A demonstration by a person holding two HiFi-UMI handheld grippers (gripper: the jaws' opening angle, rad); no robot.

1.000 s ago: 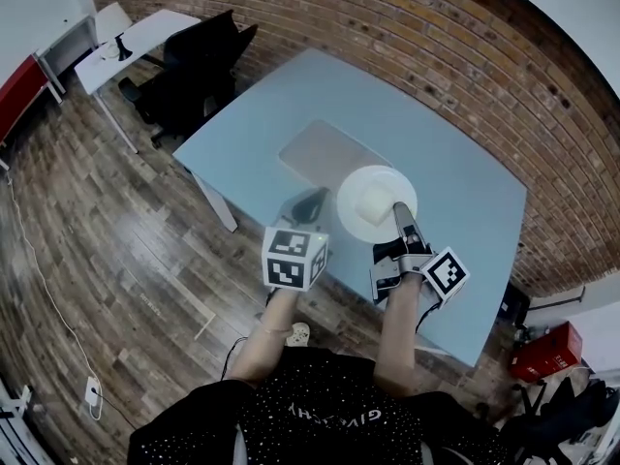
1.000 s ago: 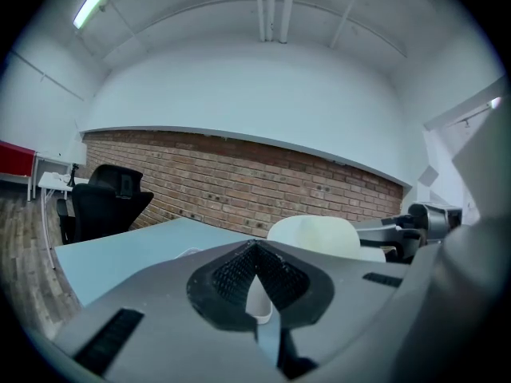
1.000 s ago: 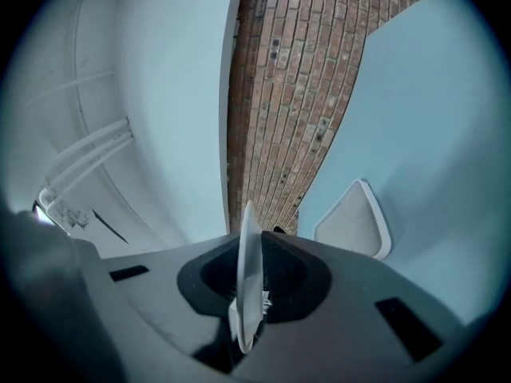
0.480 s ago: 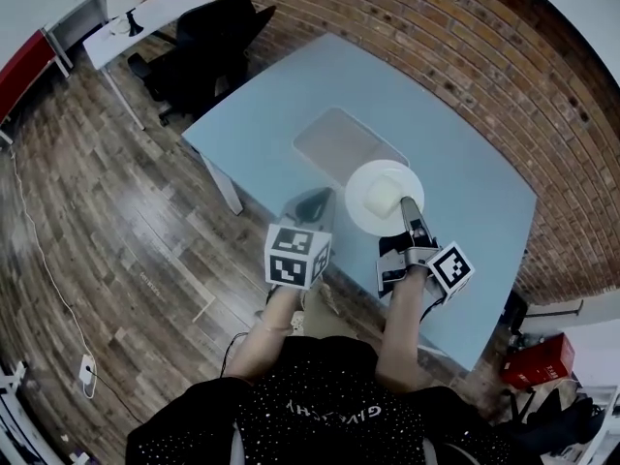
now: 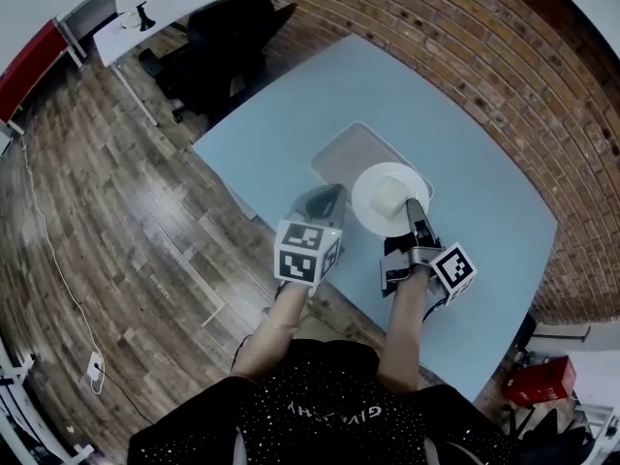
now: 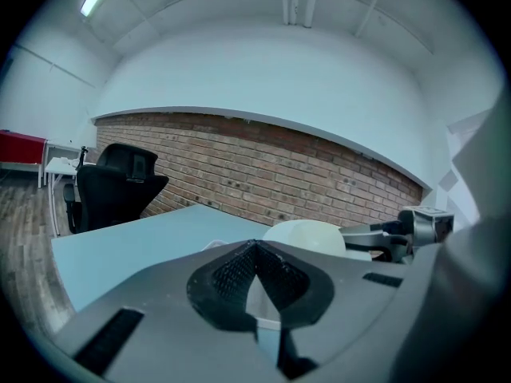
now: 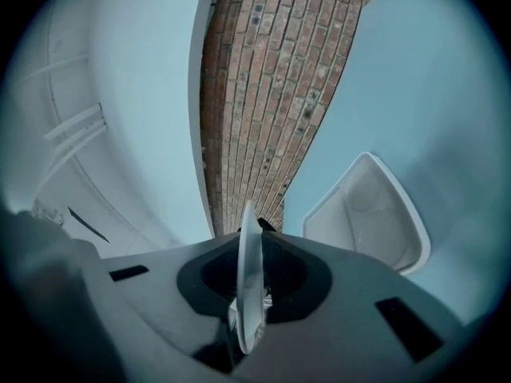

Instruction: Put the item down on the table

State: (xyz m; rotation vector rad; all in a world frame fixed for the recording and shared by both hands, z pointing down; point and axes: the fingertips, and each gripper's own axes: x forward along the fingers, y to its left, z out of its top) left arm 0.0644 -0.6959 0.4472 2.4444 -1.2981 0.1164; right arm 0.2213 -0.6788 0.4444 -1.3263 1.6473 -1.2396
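The white plate (image 5: 366, 217) is out over the blue table (image 5: 484, 201), its near rim pinched in the right gripper (image 5: 415, 207), whose jaws stand narrow with only that rim between them. No view shows whether the underside of the plate touches the table. In the right gripper view the plate is only a thin edge-on sliver, and what it carries is out of sight. In the head view a pale rounded lump (image 5: 388, 196) sits in the middle of the plate, too small to identify. The plate covers one corner of the clear tray (image 5: 341, 151) lying on the table, and I cannot tell whether it rests on the tray or hangs above it. The left gripper (image 5: 325, 198) is just to the left of the plate and apart from it, its jaws together on nothing. In the head view its marker cube (image 5: 308, 252) hides much of its body. Compared with a second ago, both grippers and the plate are farther in over the table. The left cube, which was then out over the wooden floor (image 5: 126, 211), now sits above the table's near edge, and the plate overlaps the tray slightly more. The pinch on the rim looks unchanged.
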